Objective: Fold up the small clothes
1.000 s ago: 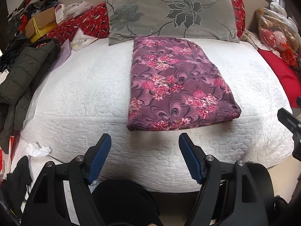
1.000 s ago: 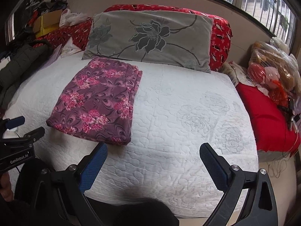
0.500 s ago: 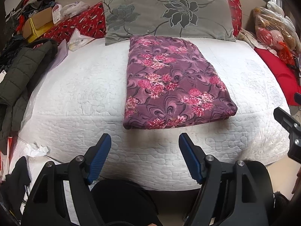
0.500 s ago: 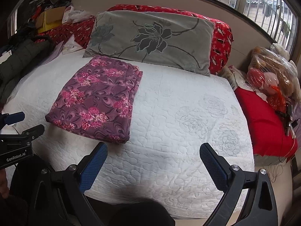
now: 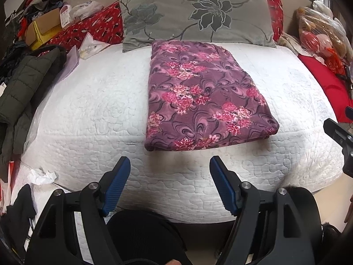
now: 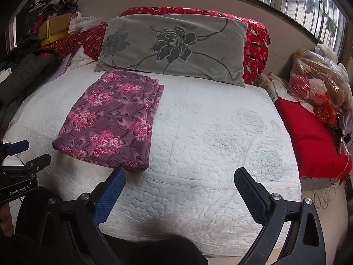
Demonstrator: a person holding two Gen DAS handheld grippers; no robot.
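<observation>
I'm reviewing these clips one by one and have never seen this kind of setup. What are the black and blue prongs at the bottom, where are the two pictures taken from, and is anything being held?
There is no robot here. A person holds a two-fingered tool in each hand, and each tool carries a camera looking along its fingers. One picture comes from the left hand-held gripper, the other from the right hand-held gripper. Both stand open and hold nothing. They face a bed with a white quilt. On it lies a purple flowered cloth, folded into a neat rectangle, its far end near a grey pillow. A dark jacket lies at the bed's left edge.
</observation>
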